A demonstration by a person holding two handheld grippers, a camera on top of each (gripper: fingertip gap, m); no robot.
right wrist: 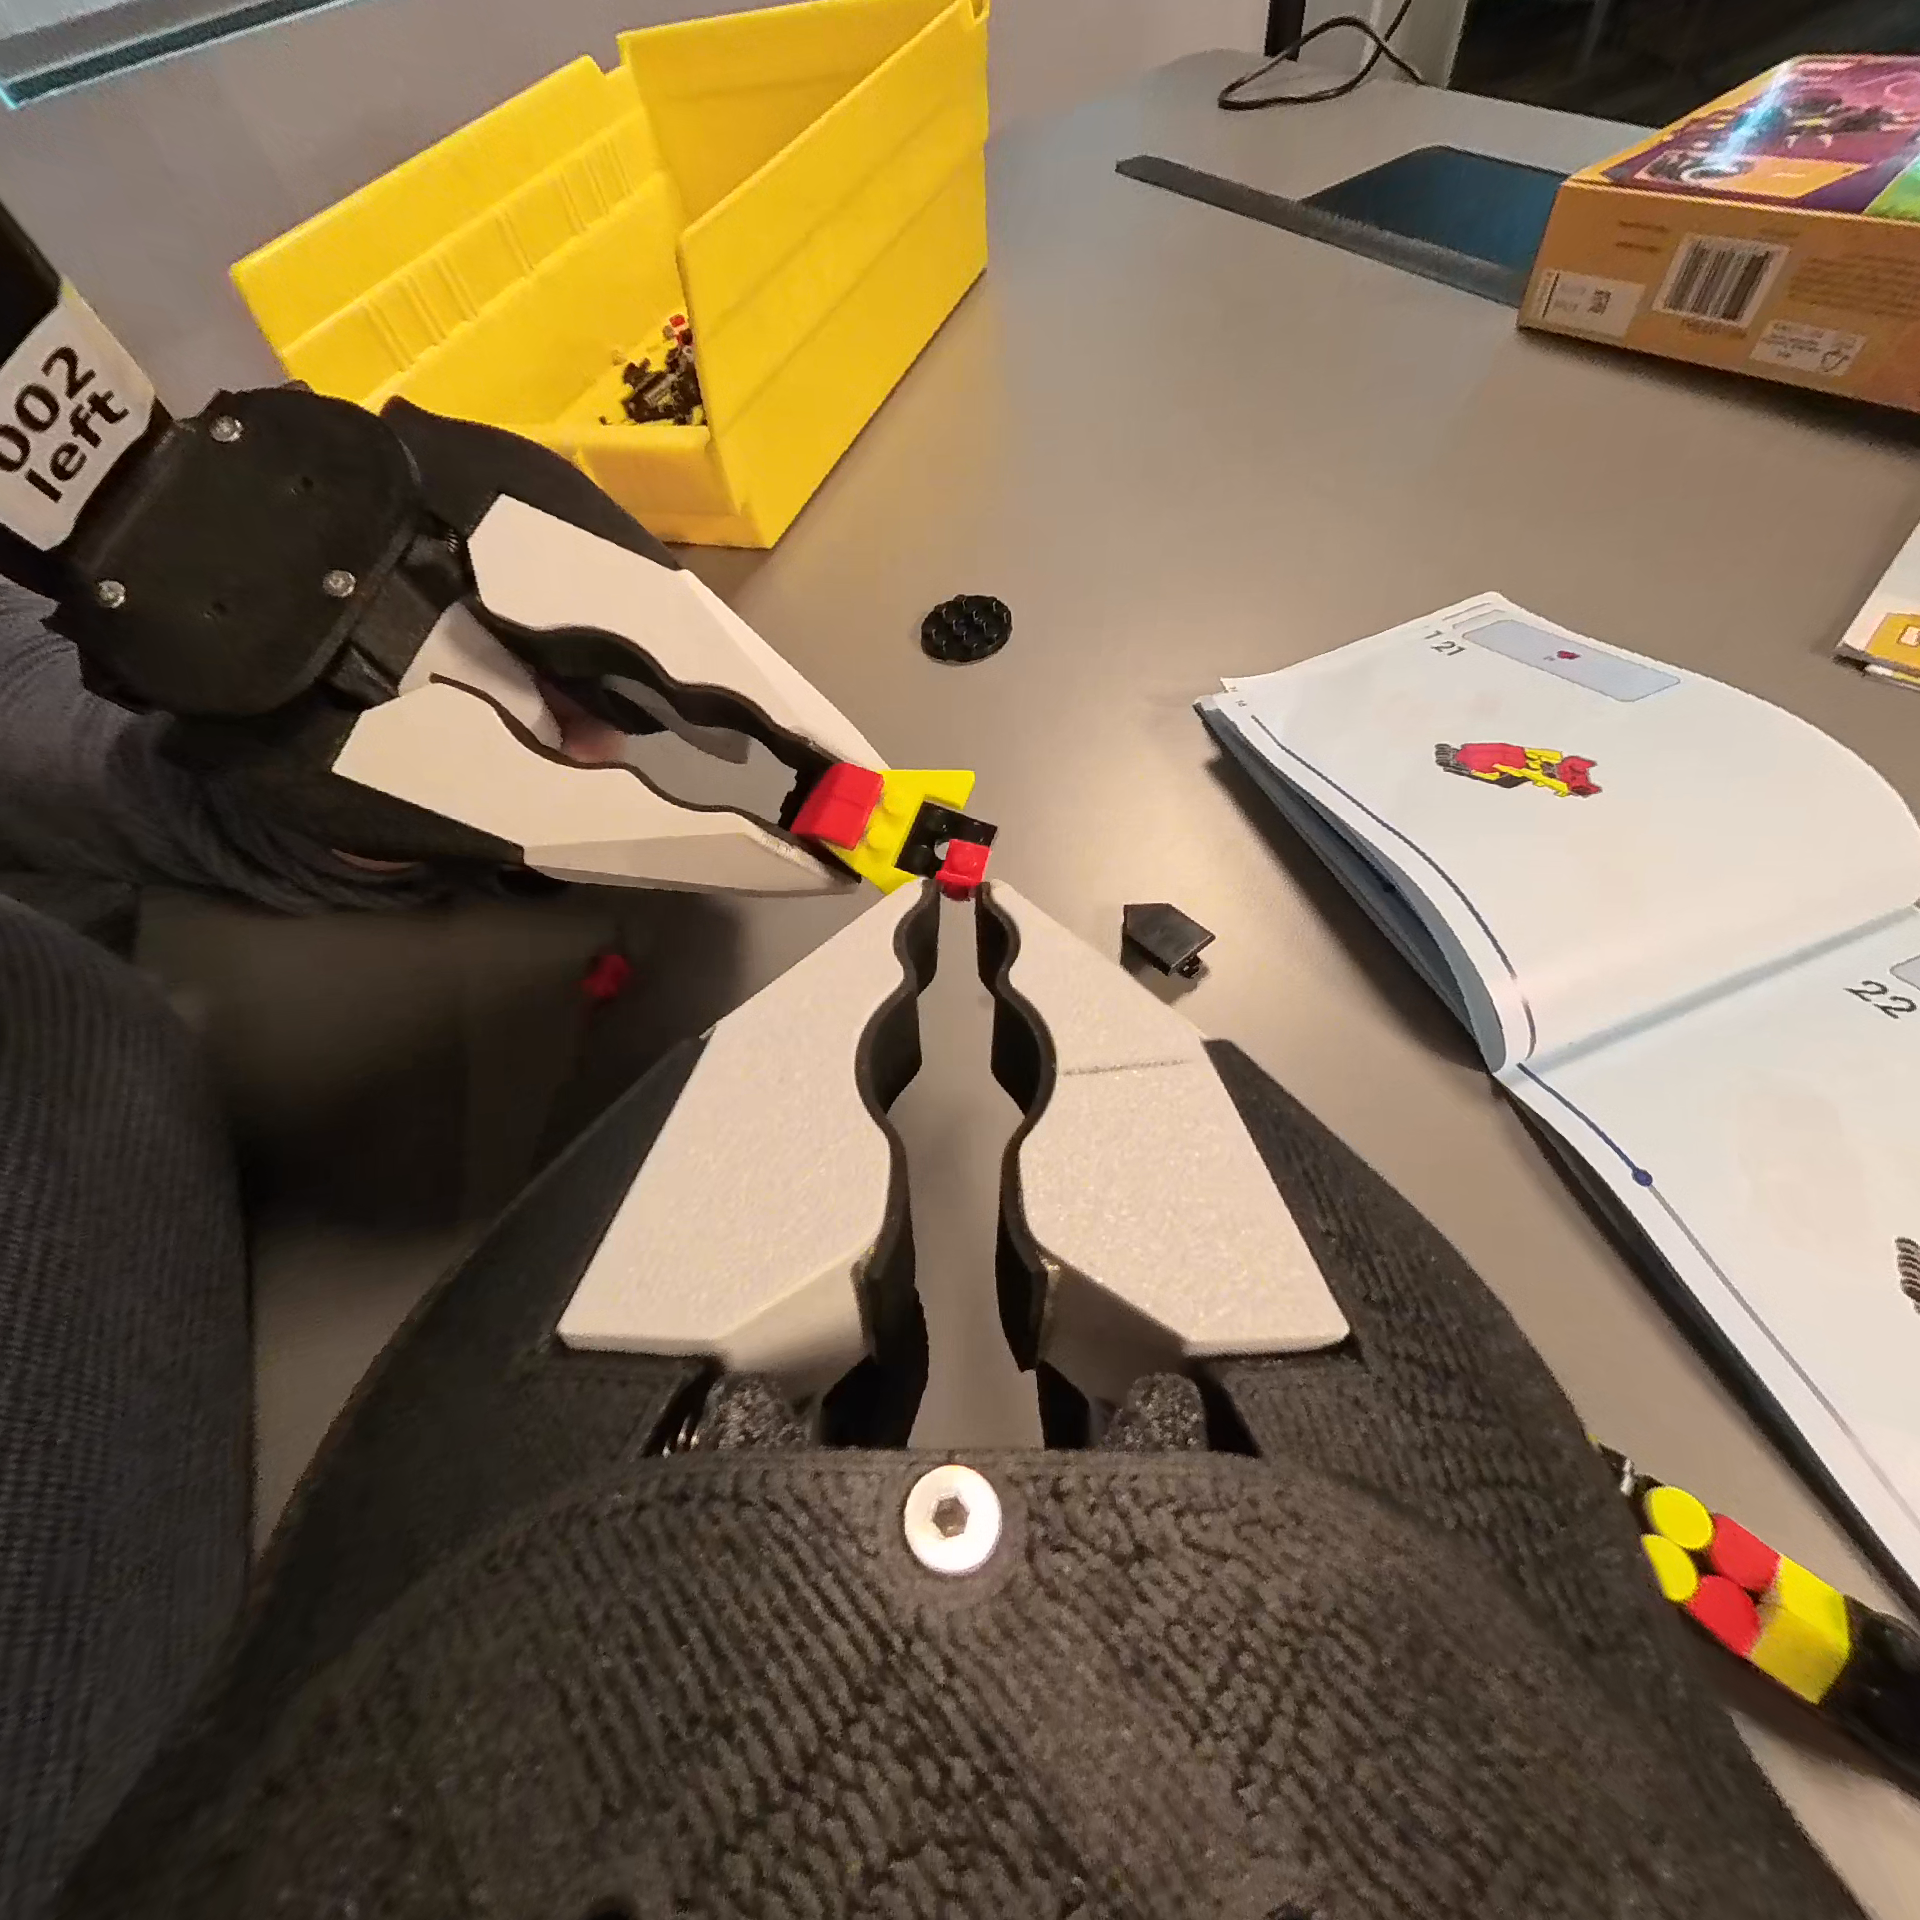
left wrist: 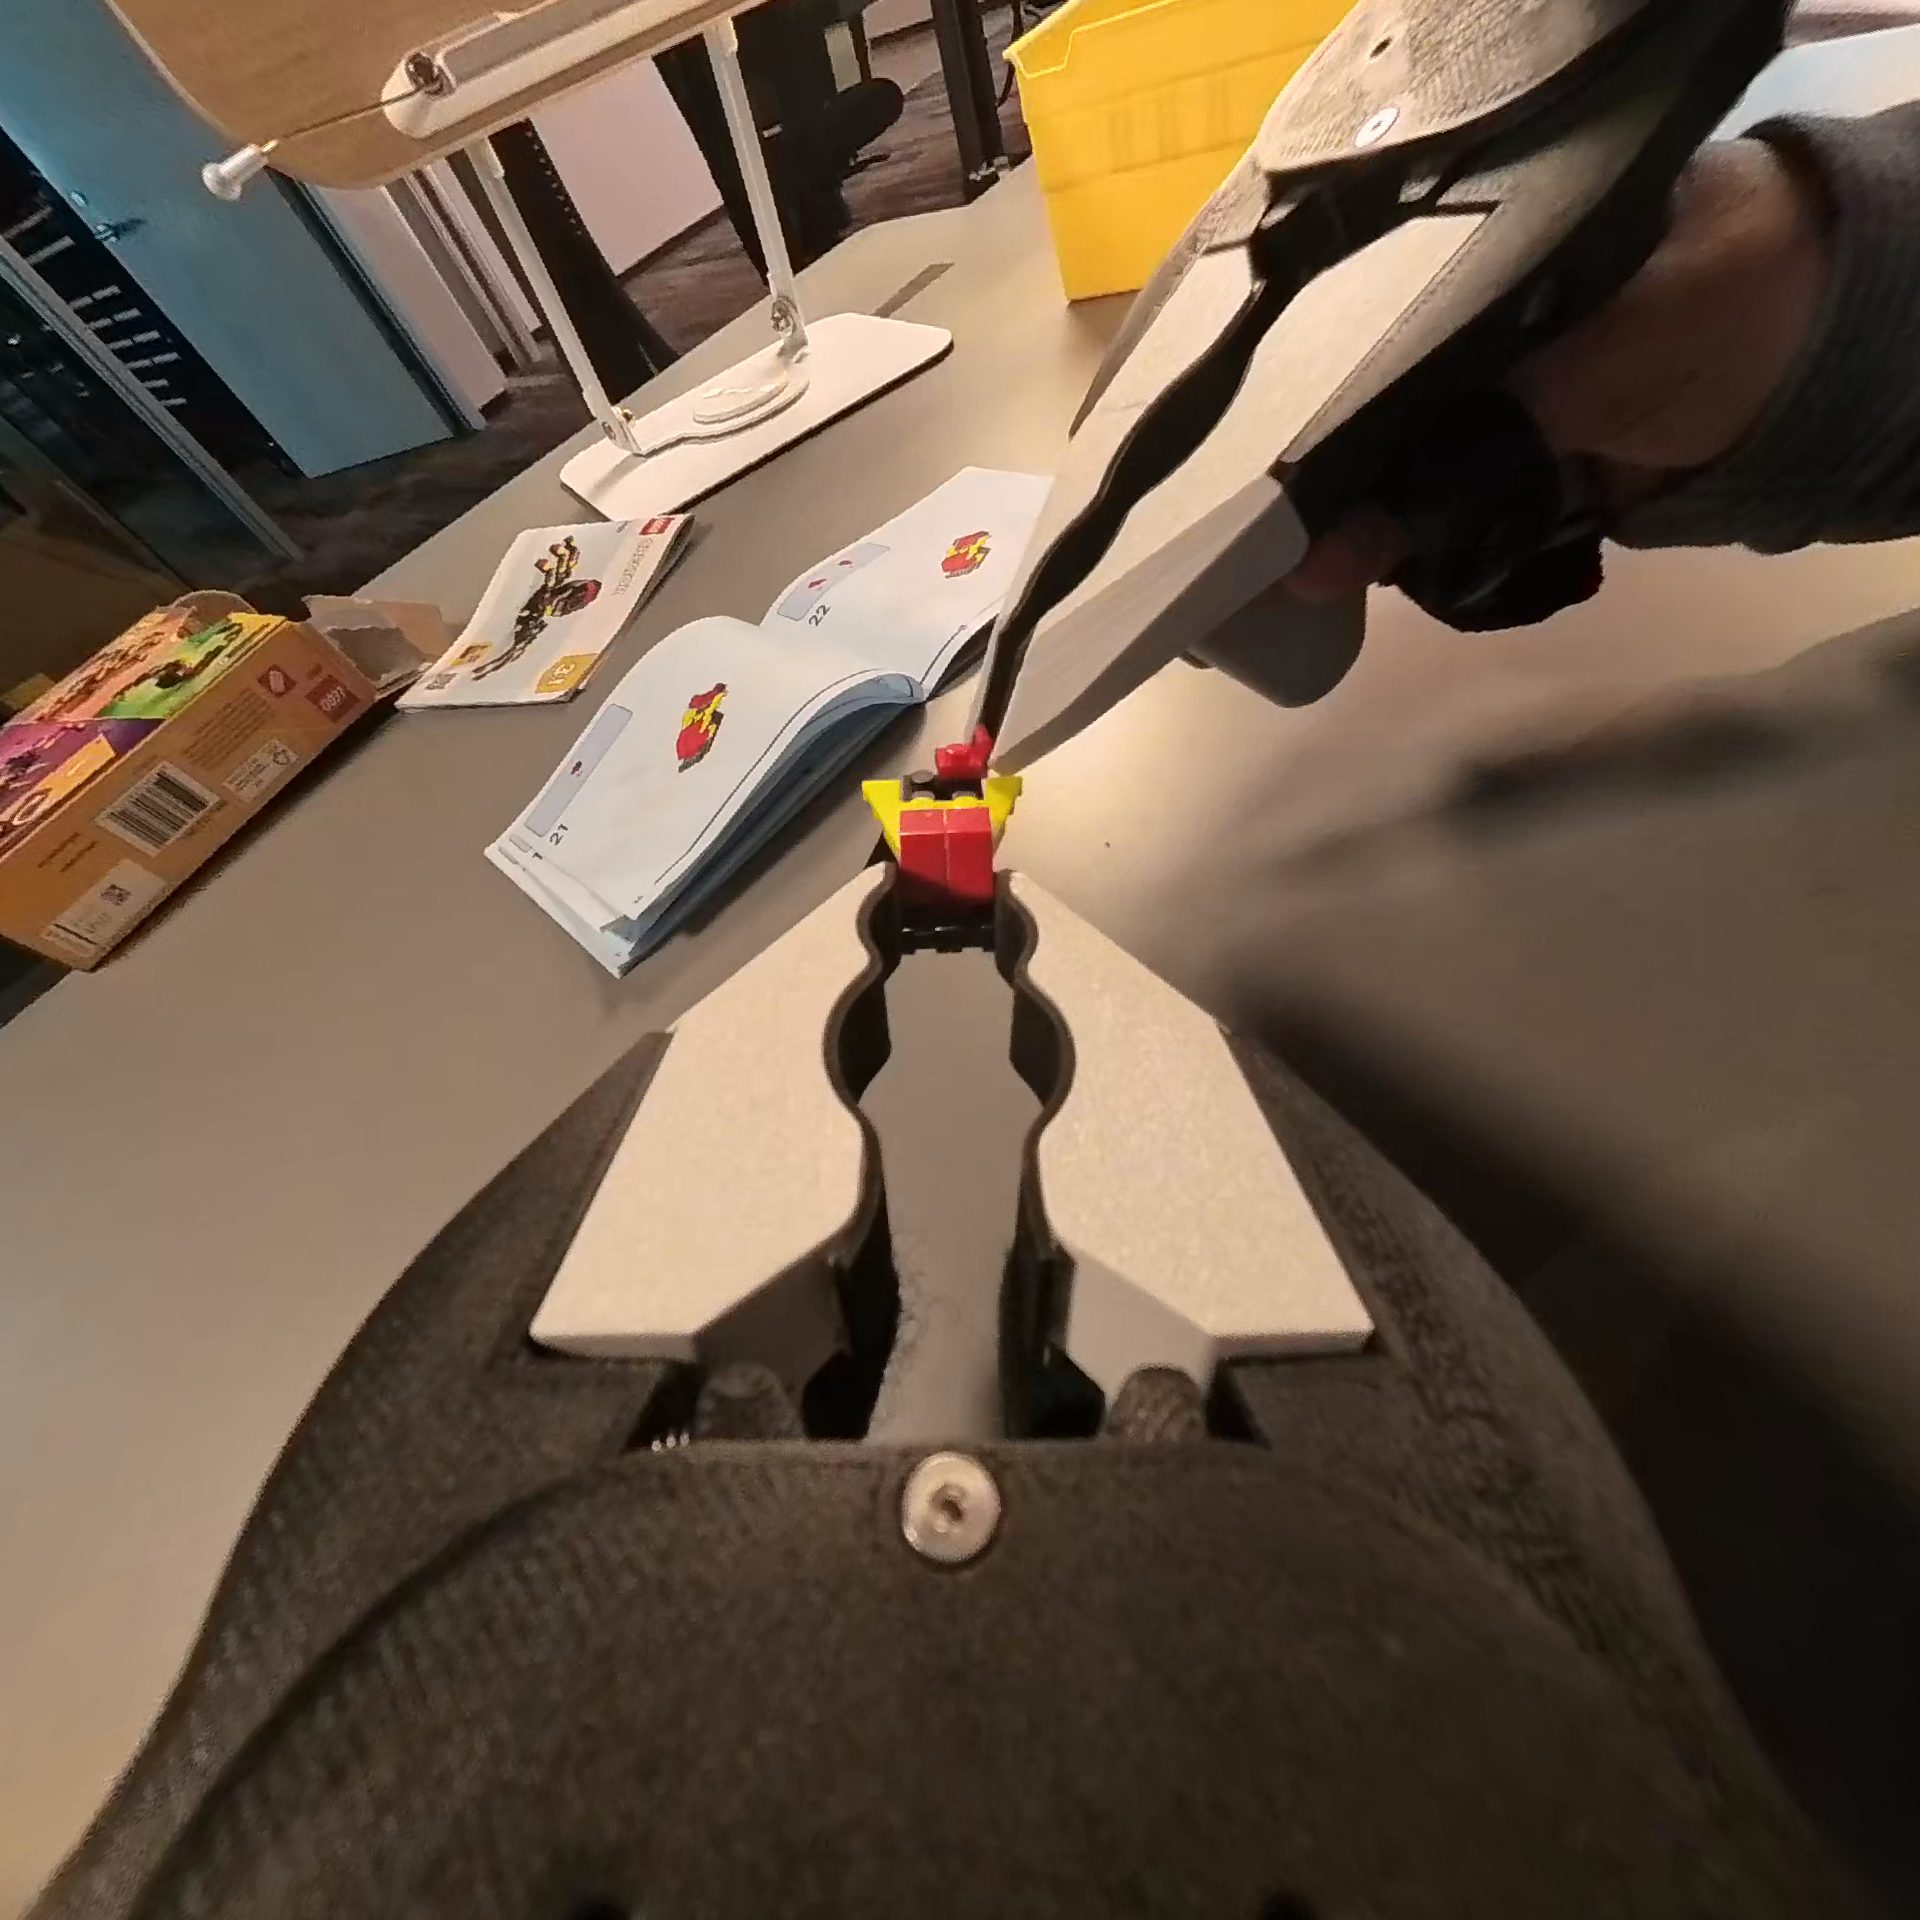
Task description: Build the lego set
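Red and yellow bricks make up the little model [right wrist: 894, 821], held up above the grey table [right wrist: 1195, 436] with the left gripper [right wrist: 831, 847] pinching its back end. Touching the model's black front plate is a tiny red brick [right wrist: 961, 864], nipped tight in the right gripper [right wrist: 958, 896]. This looks like the step of adding that brick. Next it needs lining up over the studs and a firm push down. Just right of the model lies the open instruction book [right wrist: 1558, 831]. Behind the model sits the yellow bin [right wrist: 831, 260] of loose pieces.
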